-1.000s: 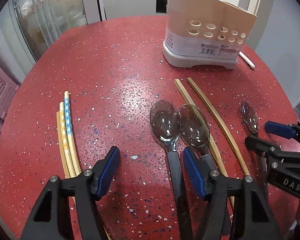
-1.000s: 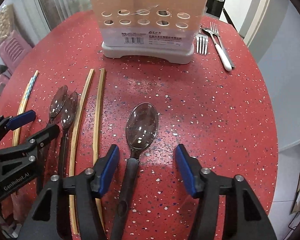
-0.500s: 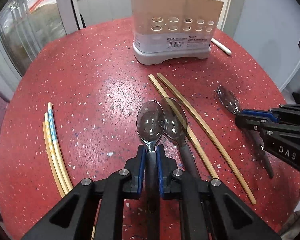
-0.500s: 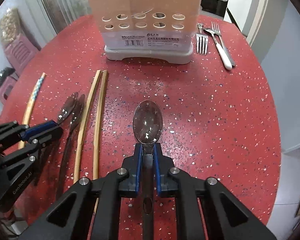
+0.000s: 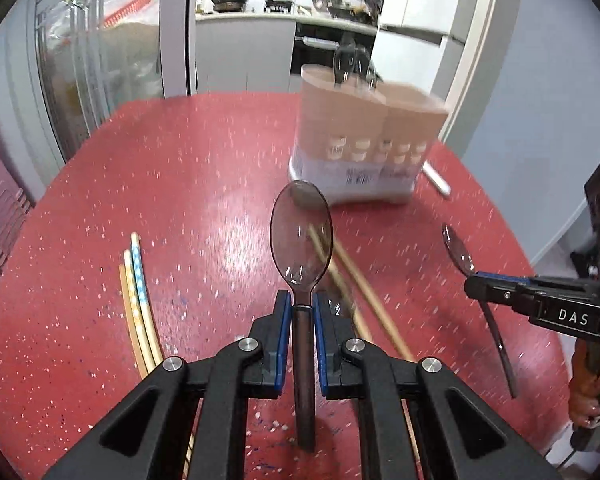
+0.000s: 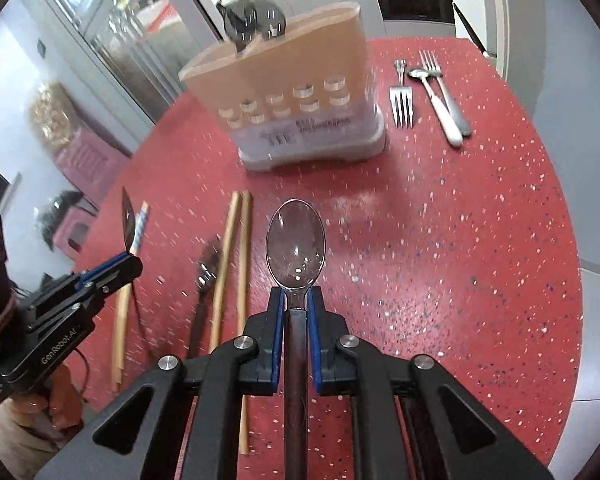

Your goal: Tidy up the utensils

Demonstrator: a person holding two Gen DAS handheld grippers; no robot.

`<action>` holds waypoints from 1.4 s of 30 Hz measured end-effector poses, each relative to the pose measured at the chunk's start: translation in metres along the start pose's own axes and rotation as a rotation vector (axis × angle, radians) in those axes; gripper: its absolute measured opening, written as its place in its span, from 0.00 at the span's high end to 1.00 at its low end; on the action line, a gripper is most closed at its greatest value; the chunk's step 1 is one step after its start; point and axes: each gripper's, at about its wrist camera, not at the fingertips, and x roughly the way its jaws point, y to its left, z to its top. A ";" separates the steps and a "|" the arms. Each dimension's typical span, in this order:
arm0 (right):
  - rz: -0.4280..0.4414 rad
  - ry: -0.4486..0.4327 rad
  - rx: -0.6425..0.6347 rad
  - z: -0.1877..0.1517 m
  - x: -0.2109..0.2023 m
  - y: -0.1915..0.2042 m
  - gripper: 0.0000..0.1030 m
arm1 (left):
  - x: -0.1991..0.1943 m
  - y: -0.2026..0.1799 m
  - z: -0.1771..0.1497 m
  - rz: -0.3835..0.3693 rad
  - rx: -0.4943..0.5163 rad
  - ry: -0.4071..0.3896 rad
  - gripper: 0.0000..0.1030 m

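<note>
Red speckled round table (image 5: pixel 204 184), a spoon lifted in each gripper.
Left gripper (image 5: pixel 300 312) pinches the neck of a clear grey plastic spoon with a dark handle (image 5: pixel 301 236); right gripper (image 6: pixel 296 306) clamps a matching clear spoon (image 6: pixel 295 246), both raised off the tabletop. Beyond stands the beige utensil holder with round holes (image 6: pixel 296 92), two spoons upright inside. Wooden chopsticks (image 6: pixel 236 264) lie between, forks (image 6: pixel 402 100) beside the holder.

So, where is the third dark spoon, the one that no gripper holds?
In the right wrist view the loose spoon lies on the red table, left of the bamboo chopsticks and right of the left gripper.
</note>
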 end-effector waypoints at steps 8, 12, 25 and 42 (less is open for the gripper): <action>0.048 -0.103 0.022 0.031 -0.040 -0.007 0.88 | -0.023 -0.005 0.033 -0.061 -0.027 -0.092 0.65; 0.048 -0.148 0.011 0.050 -0.052 -0.004 0.88 | -0.036 -0.007 0.050 -0.080 -0.034 -0.133 0.65; 0.067 -0.181 -0.022 0.069 -0.053 0.005 0.88 | -0.016 0.001 0.056 0.019 -0.075 -0.083 0.65; 0.129 -0.100 0.036 0.040 -0.021 -0.021 0.88 | 0.068 0.037 0.030 0.182 -0.272 0.158 0.00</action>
